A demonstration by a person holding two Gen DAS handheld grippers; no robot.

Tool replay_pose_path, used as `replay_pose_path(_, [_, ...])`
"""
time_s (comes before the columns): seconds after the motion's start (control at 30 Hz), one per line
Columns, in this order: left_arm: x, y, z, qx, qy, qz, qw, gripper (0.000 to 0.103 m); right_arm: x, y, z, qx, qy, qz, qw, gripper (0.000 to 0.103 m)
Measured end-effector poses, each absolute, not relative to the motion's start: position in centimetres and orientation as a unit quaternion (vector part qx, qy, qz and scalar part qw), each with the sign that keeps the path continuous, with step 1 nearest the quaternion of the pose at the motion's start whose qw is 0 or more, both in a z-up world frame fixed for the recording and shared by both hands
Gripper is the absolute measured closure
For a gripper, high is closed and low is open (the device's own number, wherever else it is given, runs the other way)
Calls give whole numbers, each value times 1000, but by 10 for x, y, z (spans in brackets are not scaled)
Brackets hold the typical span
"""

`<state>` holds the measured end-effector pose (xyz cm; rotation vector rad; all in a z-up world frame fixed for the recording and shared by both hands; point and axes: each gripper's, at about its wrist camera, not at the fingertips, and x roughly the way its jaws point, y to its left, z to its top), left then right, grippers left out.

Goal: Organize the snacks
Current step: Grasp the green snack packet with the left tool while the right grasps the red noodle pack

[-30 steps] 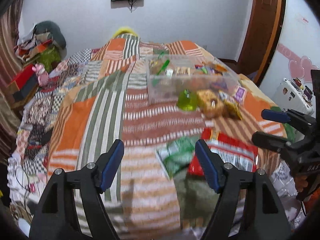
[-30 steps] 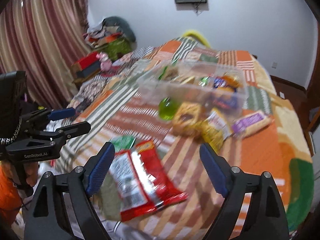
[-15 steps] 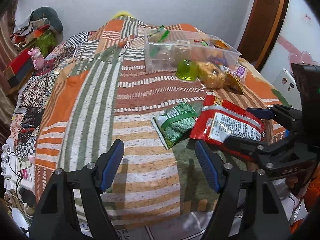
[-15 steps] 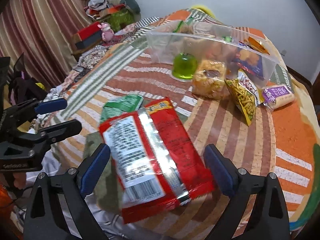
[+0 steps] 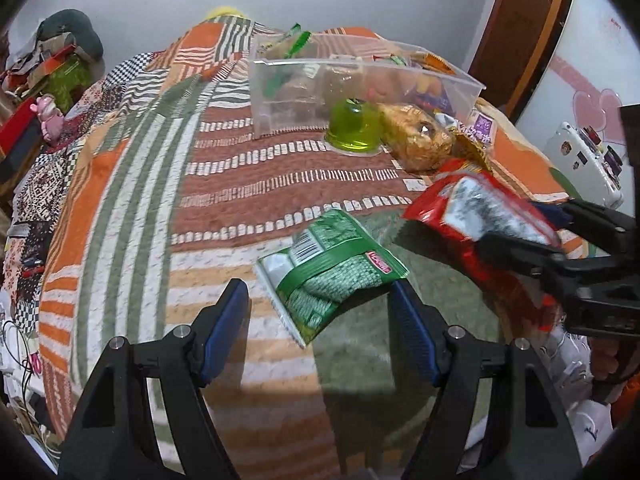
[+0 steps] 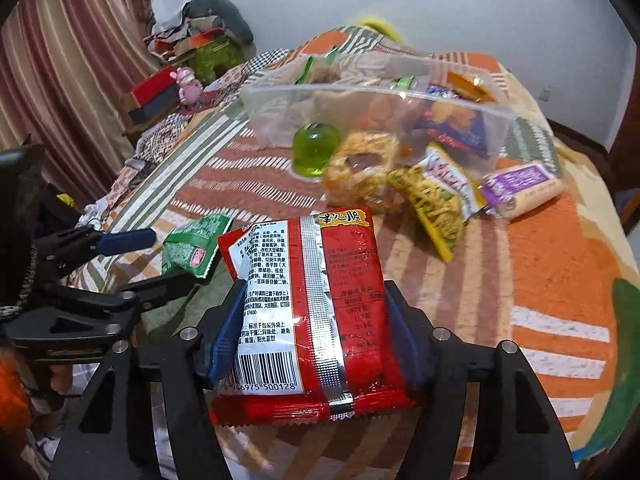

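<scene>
My right gripper (image 6: 316,320) is shut on a red noodle packet (image 6: 308,304) and holds it off the quilt; it shows at the right of the left wrist view (image 5: 472,216). My left gripper (image 5: 320,320) is open, just short of a green snack packet (image 5: 328,268) that lies flat on the quilt, also in the right wrist view (image 6: 192,248). A clear plastic bin (image 5: 360,80) with several snacks stands further back. In front of it sit a green jelly cup (image 5: 354,128), a golden snack bag (image 5: 420,140), a yellow packet (image 6: 436,200) and a purple-labelled pack (image 6: 524,188).
The snacks lie on a striped patchwork quilt (image 5: 140,200) covering a bed. A pile of clothes and boxes (image 5: 44,72) lies at the far left. A wooden door (image 5: 520,20) and a white appliance (image 5: 584,160) stand at the right. The bed edge is just below my grippers.
My right gripper has closed on the red noodle packet and lifted it off the quilt. My left gripper has moved closer to the green packet.
</scene>
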<state>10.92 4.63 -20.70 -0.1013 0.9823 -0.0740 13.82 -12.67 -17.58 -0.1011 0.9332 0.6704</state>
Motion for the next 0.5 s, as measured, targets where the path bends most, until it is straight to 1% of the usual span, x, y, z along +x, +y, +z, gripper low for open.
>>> replay_pose_path(0.33, [141,60,-217,-85,464,-30,881,30,142,-147,-149,-25,411,308,857,41])
replay_pose_path(0.37, [143,63,-217,-93,464,-31,881,31,142,-148,-148,-24,409,307,859,41])
replay_pose_path(0.43, [147,66,-216,-100,460,-32,882,36,143,-151,-145,-20,405,303,862,41])
replay_pose_path(0.5, [151,67,-213,-96,458,-31,883,38,146,-153,-144,-16,404,301,864,41])
